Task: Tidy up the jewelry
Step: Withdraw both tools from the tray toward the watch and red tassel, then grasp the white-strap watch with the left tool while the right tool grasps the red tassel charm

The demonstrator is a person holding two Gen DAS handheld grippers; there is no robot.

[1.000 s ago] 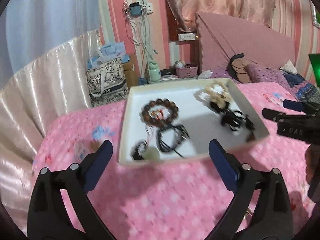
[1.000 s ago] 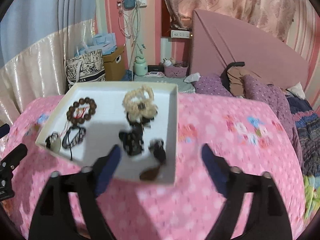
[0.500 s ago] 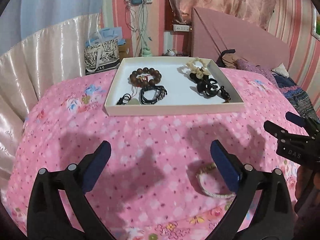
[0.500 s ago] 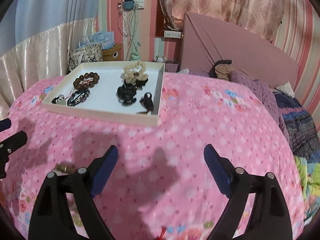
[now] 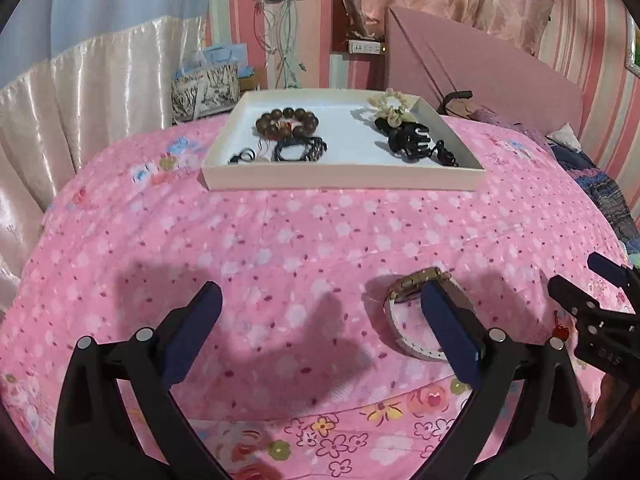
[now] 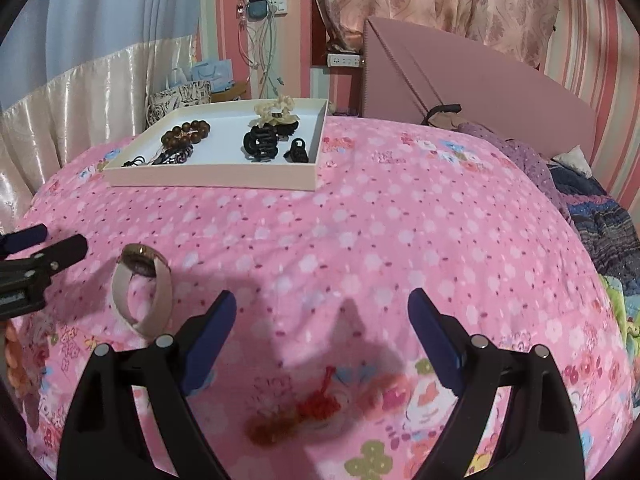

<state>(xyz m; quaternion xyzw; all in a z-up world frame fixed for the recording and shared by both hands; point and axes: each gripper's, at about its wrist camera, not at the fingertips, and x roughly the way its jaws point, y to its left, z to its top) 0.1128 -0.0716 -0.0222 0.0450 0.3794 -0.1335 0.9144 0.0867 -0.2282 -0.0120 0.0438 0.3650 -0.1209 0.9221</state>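
A white tray [image 5: 340,178] [image 6: 212,180] sits on the pink bedspread at the far side. In it lie a brown bead bracelet [image 5: 286,122] [image 6: 186,133], black cords [image 5: 298,151], a cream scrunchie [image 5: 390,105] [image 6: 275,110] and black hair clips [image 5: 412,142] [image 6: 260,142]. A wristwatch with a pale strap [image 5: 412,320] [image 6: 141,292] lies on the bedspread, partly behind my left gripper's right finger. My left gripper [image 5: 320,328] is open and empty. Over a red tassel charm [image 6: 320,400] stands my right gripper [image 6: 322,328], open and empty as well.
A bed headboard [image 5: 480,60] and pillows [image 6: 520,148] stand at the back right. Bags [image 5: 204,84] and a shiny curtain [image 5: 80,92] are at the back left. Folded dark cloth [image 6: 608,236] lies on the right bed edge. Pink bedspread [image 6: 400,240] stretches between tray and grippers.
Both grippers pulled back from the tray and lower, so the tray now sits farther away. The wristwatch and the red tassel charm have come into view near the grippers.
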